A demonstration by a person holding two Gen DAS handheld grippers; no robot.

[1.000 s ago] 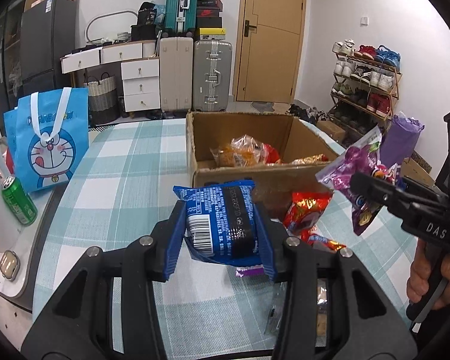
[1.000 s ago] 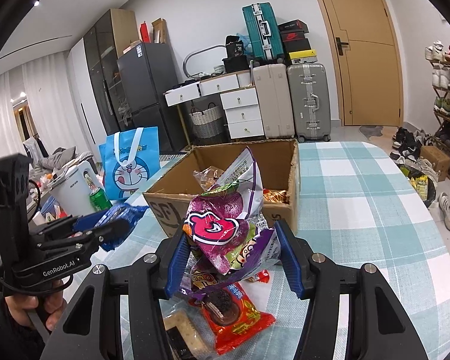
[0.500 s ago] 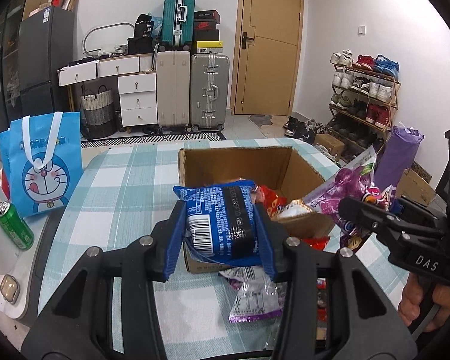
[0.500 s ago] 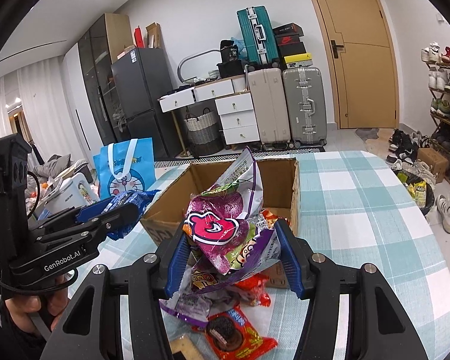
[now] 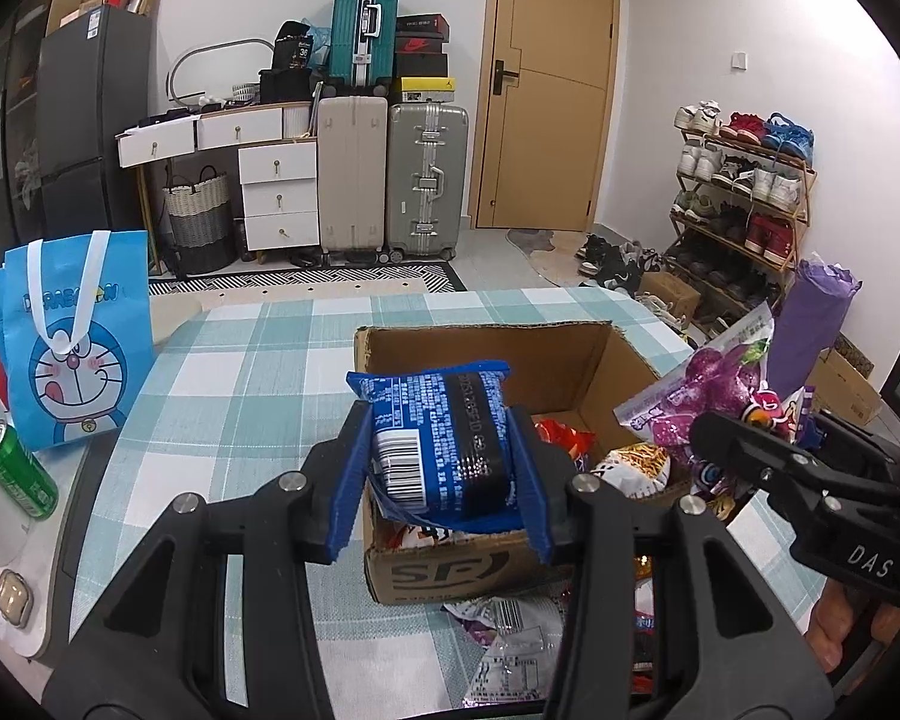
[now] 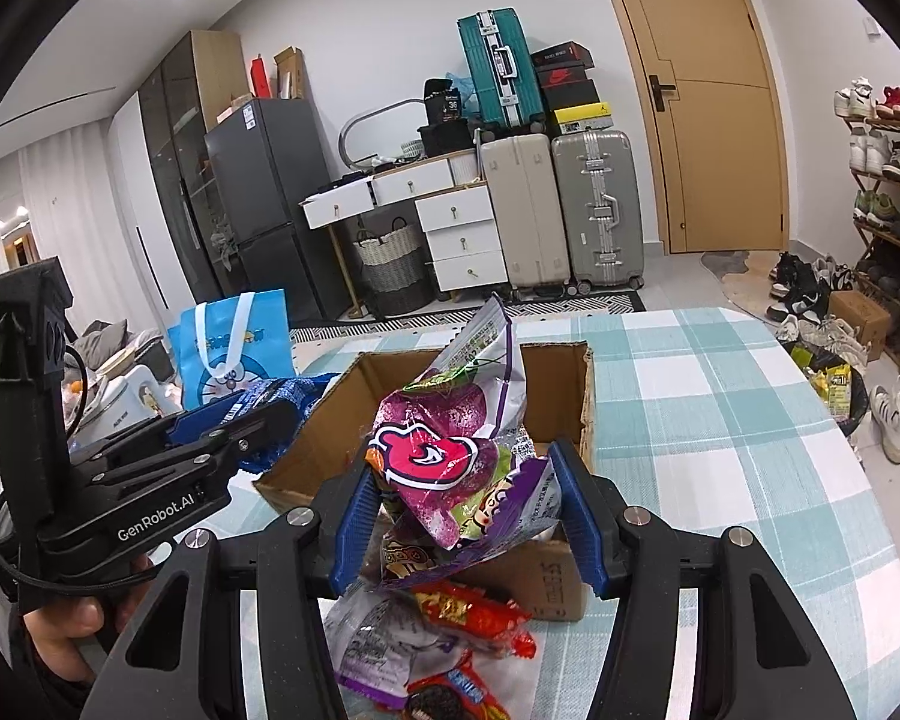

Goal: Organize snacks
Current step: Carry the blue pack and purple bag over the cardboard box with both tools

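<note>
Snacks, left wrist view: a blue packet (image 5: pixel 444 444) with white print and a barcode, held above the near edge of the cardboard box (image 5: pixel 480 564).
Left gripper (image 5: pixel 441 480): jaws pinching the blue packet from both sides.
Count: one box, one packet held, several packets inside.
Snacks, right wrist view: a crumpled purple bag (image 6: pixel 450 462) with a pink logo, over the box's front.
Right gripper (image 6: pixel 468 516): jaws clamped on the purple bag.
Loose on the checked tablecloth (image 6: pixel 720 438): at least three packets by the box.

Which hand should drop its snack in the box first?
Probably the left. The left gripper holds the blue packet right above the cardboard box. The right gripper holds its purple bag nearer the box's front edge.
</note>
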